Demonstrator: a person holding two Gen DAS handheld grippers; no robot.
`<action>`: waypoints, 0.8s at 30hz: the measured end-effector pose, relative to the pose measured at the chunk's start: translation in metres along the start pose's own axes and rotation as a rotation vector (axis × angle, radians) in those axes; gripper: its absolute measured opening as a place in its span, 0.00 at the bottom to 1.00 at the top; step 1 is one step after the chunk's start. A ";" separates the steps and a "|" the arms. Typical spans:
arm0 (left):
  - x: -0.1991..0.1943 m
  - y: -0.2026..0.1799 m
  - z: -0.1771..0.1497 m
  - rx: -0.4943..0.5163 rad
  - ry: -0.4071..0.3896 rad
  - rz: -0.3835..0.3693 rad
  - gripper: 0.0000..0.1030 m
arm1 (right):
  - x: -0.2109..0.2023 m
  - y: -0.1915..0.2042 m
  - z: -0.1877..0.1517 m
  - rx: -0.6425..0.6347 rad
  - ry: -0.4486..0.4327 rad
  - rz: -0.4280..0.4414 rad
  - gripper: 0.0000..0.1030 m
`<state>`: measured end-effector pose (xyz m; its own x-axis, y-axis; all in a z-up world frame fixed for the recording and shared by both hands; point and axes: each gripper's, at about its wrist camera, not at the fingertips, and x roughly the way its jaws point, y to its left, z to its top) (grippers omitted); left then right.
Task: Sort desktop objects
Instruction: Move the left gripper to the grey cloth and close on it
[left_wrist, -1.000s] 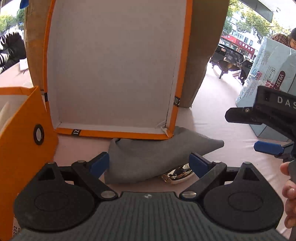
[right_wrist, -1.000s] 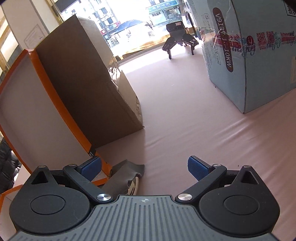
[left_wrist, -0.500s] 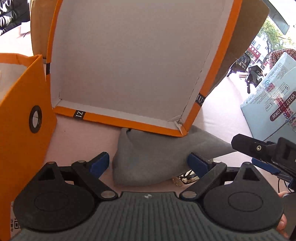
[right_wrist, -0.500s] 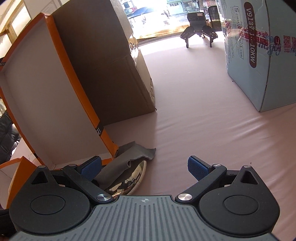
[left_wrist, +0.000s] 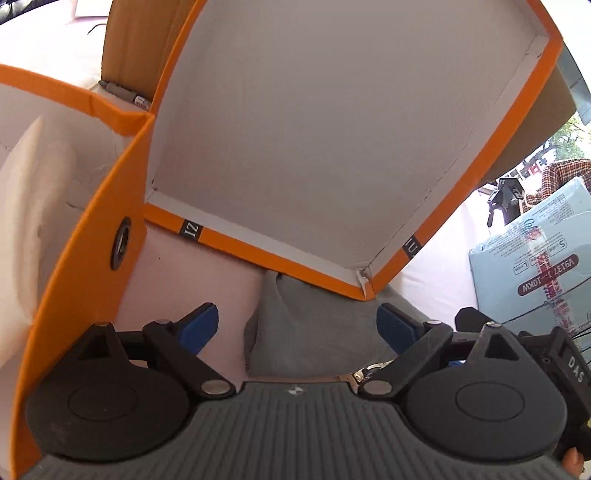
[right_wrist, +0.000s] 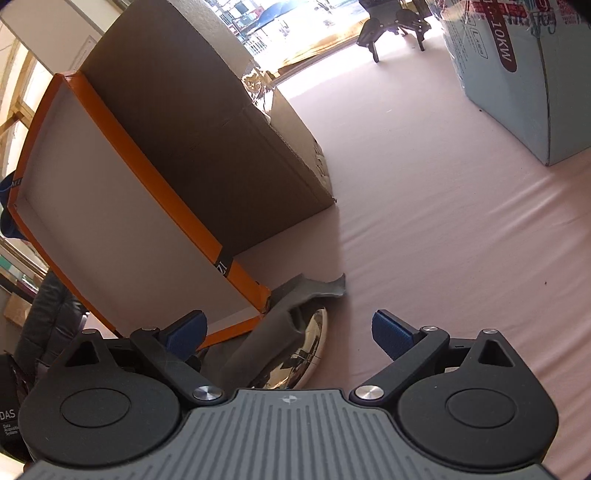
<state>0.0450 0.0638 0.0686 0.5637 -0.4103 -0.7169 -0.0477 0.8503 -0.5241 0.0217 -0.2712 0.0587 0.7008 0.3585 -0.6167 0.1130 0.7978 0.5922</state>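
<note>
A grey cloth (left_wrist: 314, 328) lies on the pink table cover, its far end tucked under the corner of an upright orange-rimmed box lid (left_wrist: 332, 147). My left gripper (left_wrist: 297, 326) hangs just above the cloth, open, nothing between its blue pads. In the right wrist view the same cloth (right_wrist: 280, 317) drapes partly over a shiny metal object (right_wrist: 303, 354). My right gripper (right_wrist: 290, 332) is open over the cloth and the shiny object, pads touching neither. The right gripper's black body (left_wrist: 535, 354) shows at the left view's right edge.
An orange box (left_wrist: 74, 258) with white padding stands at the left, a marker pen (left_wrist: 125, 94) behind it. A brown cardboard box (right_wrist: 207, 122) backs the lid. A pale blue carton (right_wrist: 517, 74) stands far right. Bare pink cover (right_wrist: 443, 229) lies between them.
The left gripper has moved left and rolled, so the lid now looks tilted and the orange box fills more of the left. The right view has tipped down, bringing the shiny object into sight.
</note>
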 end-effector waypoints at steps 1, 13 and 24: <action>-0.002 0.001 0.002 -0.006 0.012 -0.012 0.90 | 0.001 -0.002 0.000 0.026 0.012 0.018 0.95; 0.029 0.008 -0.002 -0.043 0.083 -0.043 0.97 | 0.017 -0.004 -0.007 0.109 0.022 0.037 0.77; 0.043 0.005 -0.007 -0.024 0.090 -0.057 0.40 | 0.031 -0.015 -0.017 0.177 -0.031 0.031 0.36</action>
<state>0.0634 0.0478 0.0318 0.4896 -0.4868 -0.7234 -0.0382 0.8169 -0.5755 0.0301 -0.2637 0.0222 0.7268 0.3642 -0.5824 0.2118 0.6877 0.6944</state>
